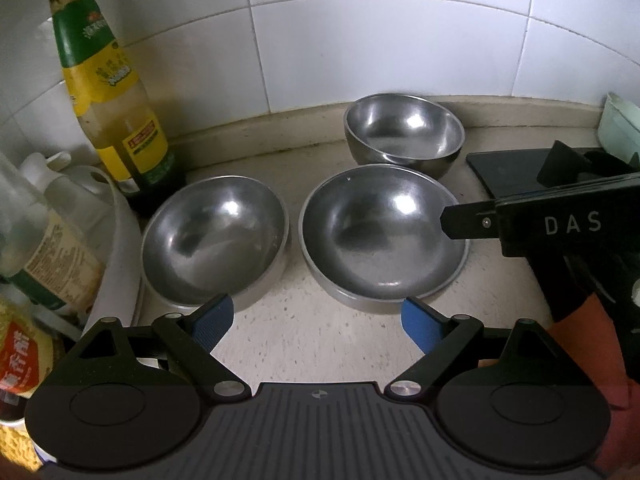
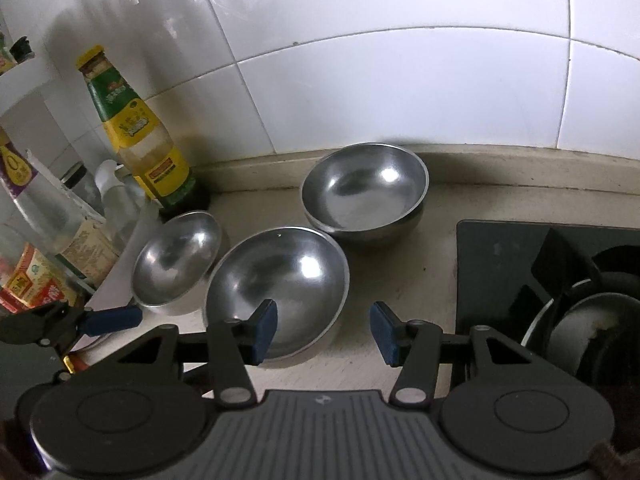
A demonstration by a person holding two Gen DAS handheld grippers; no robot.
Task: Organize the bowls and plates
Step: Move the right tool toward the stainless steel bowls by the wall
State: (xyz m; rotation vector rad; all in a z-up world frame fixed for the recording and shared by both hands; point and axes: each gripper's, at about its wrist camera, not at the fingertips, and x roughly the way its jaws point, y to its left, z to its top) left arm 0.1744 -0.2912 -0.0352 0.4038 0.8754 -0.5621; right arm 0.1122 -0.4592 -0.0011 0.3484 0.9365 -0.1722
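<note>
Three steel bowls stand on the pale counter. In the left wrist view they are the left bowl [image 1: 214, 240], the middle bowl [image 1: 382, 236] and the far bowl [image 1: 404, 128] by the wall. My left gripper [image 1: 316, 322] hangs wide open over the bare counter just in front of the left and middle bowls, holding nothing. My right gripper [image 2: 325, 330] is partly open. Its left pad is over the middle bowl [image 2: 276, 280] and its right pad is outside the rim, neither pressing on it. One of its fingers [image 1: 460, 222] shows over that bowl's right rim.
A tall sauce bottle [image 1: 112, 92] with a yellow-green label stands at the back left. More bottles and packets crowd a white rack edge [image 1: 120, 248] on the left. A black stove top [image 2: 500, 272] with a dark pan [image 2: 592, 328] lies right. The tiled wall closes the back.
</note>
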